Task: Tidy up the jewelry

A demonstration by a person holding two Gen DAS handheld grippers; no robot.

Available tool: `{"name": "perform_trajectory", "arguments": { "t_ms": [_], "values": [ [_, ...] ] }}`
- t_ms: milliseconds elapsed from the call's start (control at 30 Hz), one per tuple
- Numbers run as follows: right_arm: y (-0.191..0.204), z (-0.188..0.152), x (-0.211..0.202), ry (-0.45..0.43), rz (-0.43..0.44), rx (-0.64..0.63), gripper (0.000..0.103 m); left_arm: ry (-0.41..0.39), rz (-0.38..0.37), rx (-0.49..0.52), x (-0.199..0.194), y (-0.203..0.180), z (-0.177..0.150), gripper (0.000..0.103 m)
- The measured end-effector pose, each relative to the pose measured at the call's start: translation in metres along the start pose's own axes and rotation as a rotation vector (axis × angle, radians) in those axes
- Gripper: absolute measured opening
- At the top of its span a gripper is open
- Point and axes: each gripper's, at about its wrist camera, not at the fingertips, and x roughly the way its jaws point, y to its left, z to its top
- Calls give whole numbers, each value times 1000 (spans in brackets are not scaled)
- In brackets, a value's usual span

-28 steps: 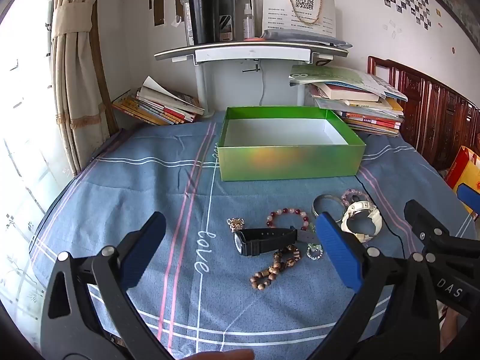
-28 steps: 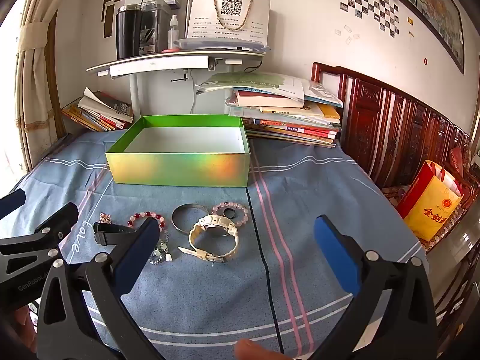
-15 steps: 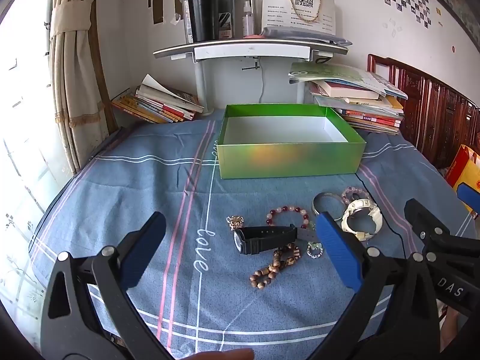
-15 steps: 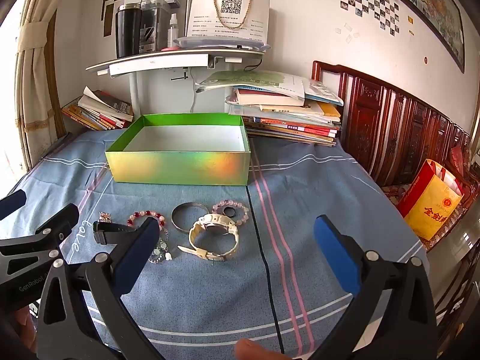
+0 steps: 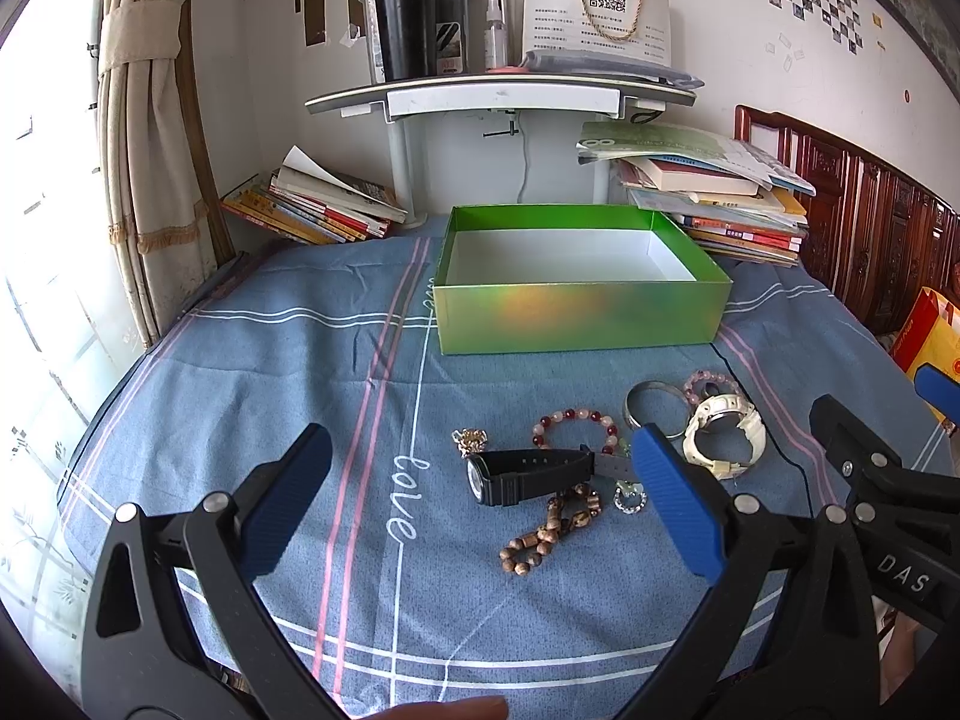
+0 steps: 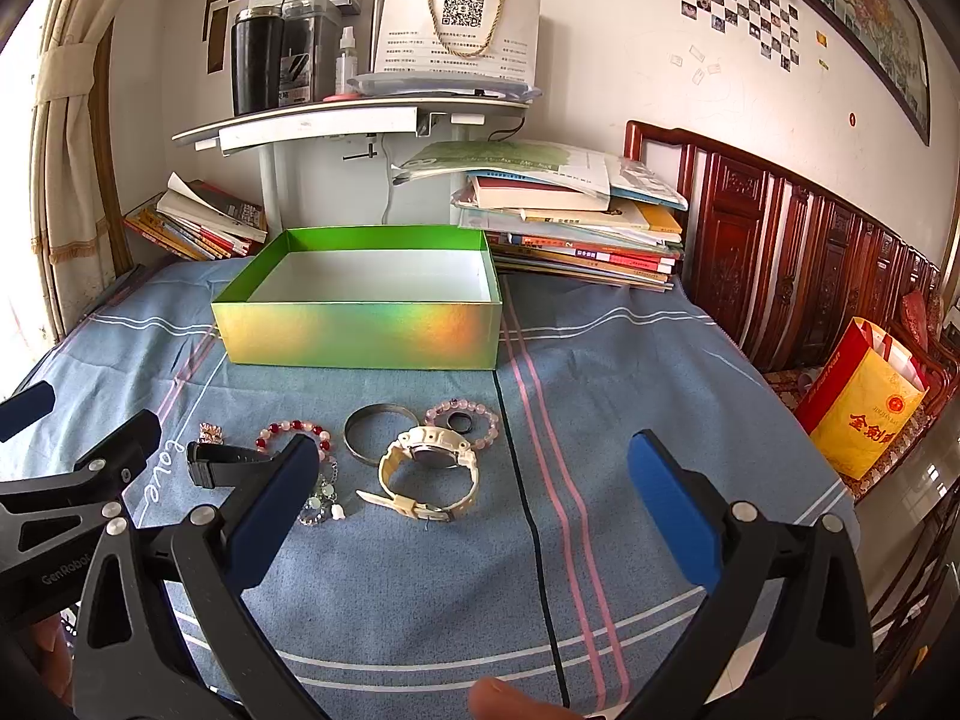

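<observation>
Jewelry lies scattered on a blue cloth with pink and white stripes (image 5: 252,396) that covers the counter, in front of an open green box (image 5: 576,315) whose white inside holds nothing visible. Nearest the left tool (image 5: 480,504) is a black watch (image 5: 522,474) resting on its side, its strap running to the right. Just behind it sits a bracelet of red and pale beads (image 5: 576,426), and to its left a small gold charm (image 5: 469,439). A brown wooden bead bracelet (image 5: 549,531) lies just in front of the watch, touching its strap, and a small clear crystal piece (image 5: 629,497) rests beside it.

Farther right, a plain metal bangle (image 6: 377,432) lies flat, touching a cream watch (image 6: 429,468) whose strap loops forward. Behind that watch a pink bead bracelet (image 6: 463,417) encircles a small dark ring (image 6: 461,419).

Both tools are released, their blue-padded fingers spread wide and grasping nothing. The left tool hovers over the cloth with the black watch between its fingers in view. The right tool (image 6: 468,504) hovers above the cream watch and the pink stripes.

Stacks of books (image 6: 576,234) sit behind the box on the right, more books (image 5: 312,207) lean on the left, and a white shelf (image 5: 504,99) above carries a black tumbler (image 5: 405,24). A yellow and red bag (image 6: 864,414) stands beside the counter by a carved wooden headboard (image 6: 798,252).
</observation>
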Motion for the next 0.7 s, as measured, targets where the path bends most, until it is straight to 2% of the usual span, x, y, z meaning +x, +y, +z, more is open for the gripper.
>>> {"name": "perform_trajectory", "arguments": {
  "t_ms": [700],
  "values": [
    [0,0,0,3,0,0,101,4,0,1,0,0,1,99]
  ]
}}
